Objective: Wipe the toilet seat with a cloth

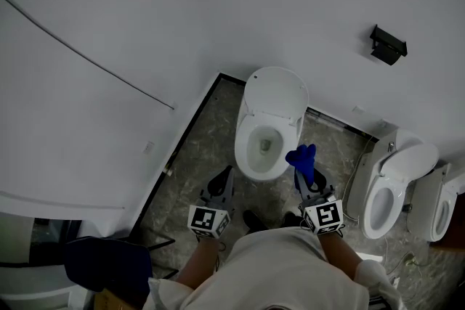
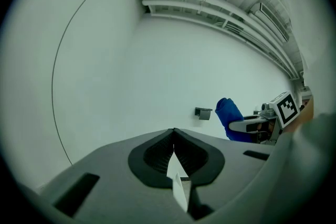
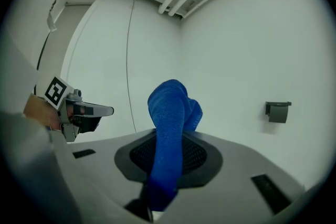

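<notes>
The white toilet (image 1: 254, 149) stands at the middle of the head view with its lid (image 1: 276, 92) raised against the wall. My right gripper (image 1: 301, 172) is shut on a blue cloth (image 1: 302, 160), held in the air just right of the bowl's front rim. In the right gripper view the cloth (image 3: 170, 113) sticks up from between the closed jaws of the right gripper (image 3: 169, 136). My left gripper (image 1: 227, 172) hangs left of the bowl's front, shut, with nothing seen in it. Its jaws meet in the left gripper view (image 2: 174, 132), where a thin white sliver shows at their seam.
A second toilet (image 1: 396, 185) and another white fixture (image 1: 443, 203) stand at the right. A black holder (image 1: 387, 45) hangs on the wall, and a thin cable (image 1: 87, 58) runs across it. A dark object (image 1: 102, 261) sits at the lower left. My shoes (image 1: 254, 220) are just before the bowl.
</notes>
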